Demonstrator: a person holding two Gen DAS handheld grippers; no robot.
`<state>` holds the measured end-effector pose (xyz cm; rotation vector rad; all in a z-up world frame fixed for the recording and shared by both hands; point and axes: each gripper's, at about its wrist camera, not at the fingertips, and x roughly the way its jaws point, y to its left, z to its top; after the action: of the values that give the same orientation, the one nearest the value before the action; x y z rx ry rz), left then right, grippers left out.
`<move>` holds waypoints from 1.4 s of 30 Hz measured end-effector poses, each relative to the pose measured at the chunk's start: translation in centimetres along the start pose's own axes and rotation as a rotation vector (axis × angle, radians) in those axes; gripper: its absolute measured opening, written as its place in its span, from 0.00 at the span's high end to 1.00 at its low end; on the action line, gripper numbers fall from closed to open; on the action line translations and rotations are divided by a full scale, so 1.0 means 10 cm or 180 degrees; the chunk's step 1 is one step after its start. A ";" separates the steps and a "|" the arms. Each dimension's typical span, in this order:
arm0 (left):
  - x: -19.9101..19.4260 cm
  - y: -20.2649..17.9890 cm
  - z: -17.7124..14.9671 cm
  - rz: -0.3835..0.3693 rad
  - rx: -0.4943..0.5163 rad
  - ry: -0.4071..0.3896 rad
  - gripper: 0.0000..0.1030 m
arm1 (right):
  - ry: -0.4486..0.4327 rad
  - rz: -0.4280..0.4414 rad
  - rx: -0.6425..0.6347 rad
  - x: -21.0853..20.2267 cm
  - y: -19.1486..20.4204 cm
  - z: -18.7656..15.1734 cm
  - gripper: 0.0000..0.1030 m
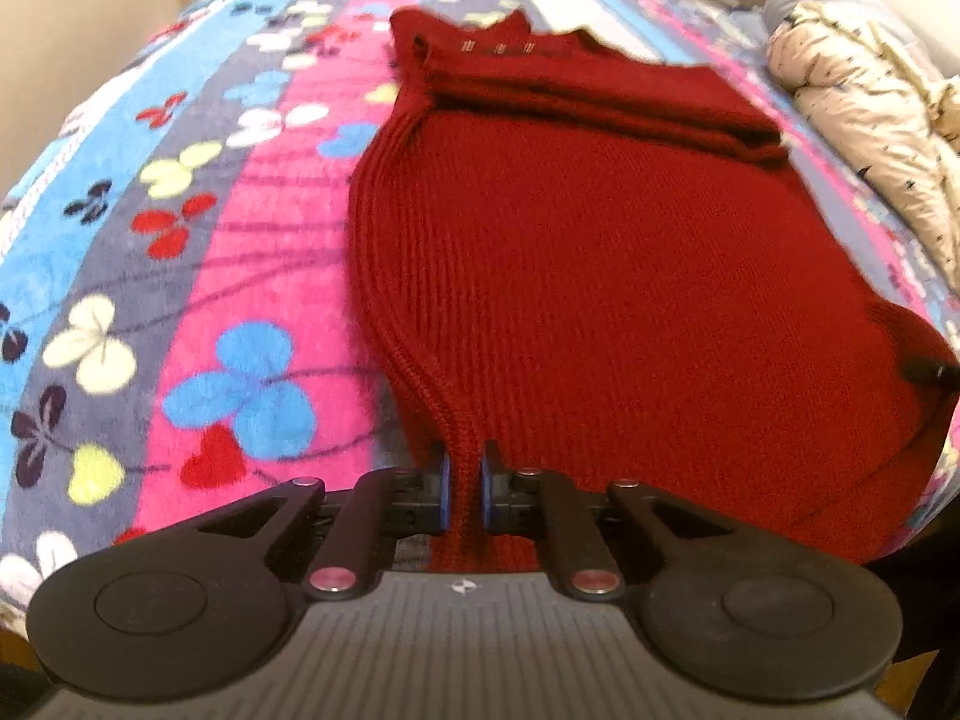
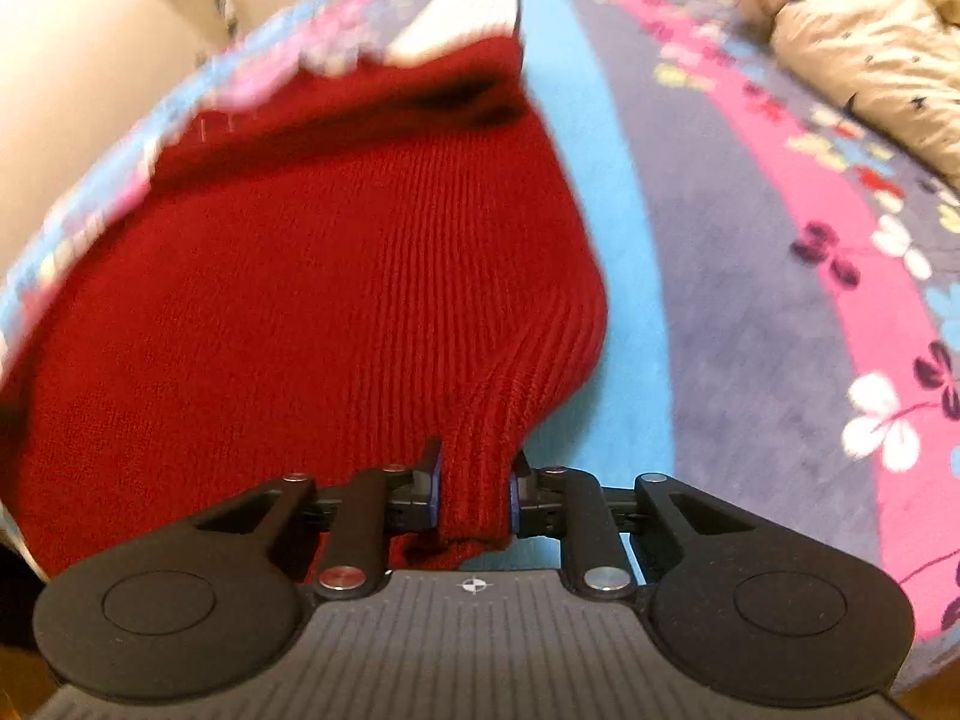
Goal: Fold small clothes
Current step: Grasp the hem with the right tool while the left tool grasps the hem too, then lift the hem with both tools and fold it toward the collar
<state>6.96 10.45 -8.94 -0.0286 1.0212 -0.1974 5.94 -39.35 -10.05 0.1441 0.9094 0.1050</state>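
Observation:
A dark red knit sweater (image 1: 600, 252) lies spread on a bed, its sleeves folded across the far part. My left gripper (image 1: 465, 471) is shut on the sweater's near left ribbed hem corner. In the right wrist view the same sweater (image 2: 288, 300) fills the left half, and my right gripper (image 2: 474, 480) is shut on its near right hem corner, with bunched knit between the blue pads. The right gripper's tip also shows in the left wrist view (image 1: 927, 369) at the sweater's right edge. The hem is lifted slightly at both corners.
The bed is covered by a striped blanket (image 1: 198, 276) in pink, blue and grey with flower prints. A crumpled beige quilt (image 1: 870, 114) lies at the far right, also in the right wrist view (image 2: 858, 42). A cream wall stands to the left.

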 end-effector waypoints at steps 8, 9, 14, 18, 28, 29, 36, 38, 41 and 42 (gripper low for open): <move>-0.68 -0.01 0.12 -0.0303 0.0086 -0.0542 0.93 | -0.0775 0.0310 0.0318 -0.72 -0.08 0.18 0.82; -0.80 -0.01 0.11 -0.0343 0.0117 -0.0614 0.93 | -0.0857 0.0351 0.0317 -0.83 -0.08 0.17 0.82; -1.45 0.18 0.04 -0.0801 0.0148 -0.0920 0.93 | -0.1541 0.0522 0.0254 -1.50 -0.16 -0.03 0.84; -2.02 0.44 -0.11 -0.1320 0.0079 -0.1249 0.93 | -0.1969 0.0718 0.0446 -2.13 -0.32 -0.29 0.84; -1.16 0.56 0.47 -0.1390 -0.0633 -0.0835 0.92 | -0.1409 0.0602 0.0829 -1.53 -0.68 0.11 0.83; -0.97 0.59 0.63 -0.1355 -0.0762 -0.0772 0.92 | -0.1348 0.0568 0.0824 -1.37 -0.67 0.22 0.83; 0.32 0.88 1.41 -0.0855 -0.1106 -0.0361 0.91 | -0.0595 0.0175 0.0924 0.06 -0.78 0.98 0.82; 0.53 0.91 1.41 -0.0752 -0.1191 -0.0207 0.88 | -0.0418 0.0040 0.0851 0.33 -0.73 1.02 0.80; 0.54 0.90 1.46 -0.0680 -0.1147 -0.0331 0.80 | -0.0329 -0.0083 0.0878 0.48 -0.67 1.07 0.76; 0.52 0.93 1.47 -0.0668 -0.1159 -0.0391 0.79 | -0.0359 -0.0119 0.0874 0.50 -0.66 1.08 0.74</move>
<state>23.52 17.66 -6.73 -0.4748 0.9200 -0.1957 17.73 -45.94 -8.46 0.3841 0.8105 -0.0631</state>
